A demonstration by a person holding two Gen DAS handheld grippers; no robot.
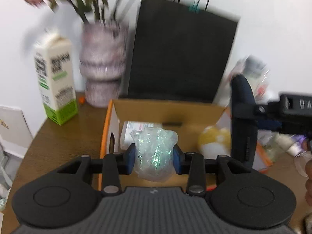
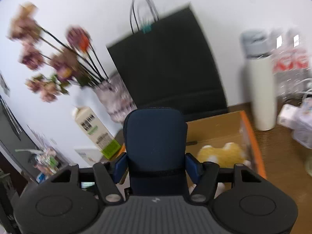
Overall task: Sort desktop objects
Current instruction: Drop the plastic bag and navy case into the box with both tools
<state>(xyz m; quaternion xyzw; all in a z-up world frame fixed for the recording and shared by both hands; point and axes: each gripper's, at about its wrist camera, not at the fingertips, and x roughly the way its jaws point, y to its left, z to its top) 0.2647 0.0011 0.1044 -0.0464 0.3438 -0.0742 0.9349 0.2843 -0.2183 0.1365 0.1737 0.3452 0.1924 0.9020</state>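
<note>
My left gripper point(image 1: 154, 156) is shut on a crumpled iridescent plastic wrap point(image 1: 154, 150) and holds it above the open cardboard box point(image 1: 167, 107) with orange edges. My right gripper point(image 2: 156, 165) is shut on a dark blue zip pouch point(image 2: 155, 144), held upright over the same box point(image 2: 214, 130). The pouch and the right gripper also show in the left wrist view point(image 1: 242, 124), at the box's right side. A yellow and white plush toy point(image 1: 214, 138) lies in the box, also seen in the right wrist view point(image 2: 224, 154). A white packet point(image 1: 128, 132) lies in the box's left part.
A black paper bag point(image 1: 181, 54) stands behind the box. A pink vase with flowers point(image 1: 103, 66) and a milk carton point(image 1: 56, 85) stand at back left. A white bottle point(image 2: 263, 89) and plastic bags point(image 2: 292, 64) stand at right. The wooden desk point(image 1: 58, 140) has a front left edge.
</note>
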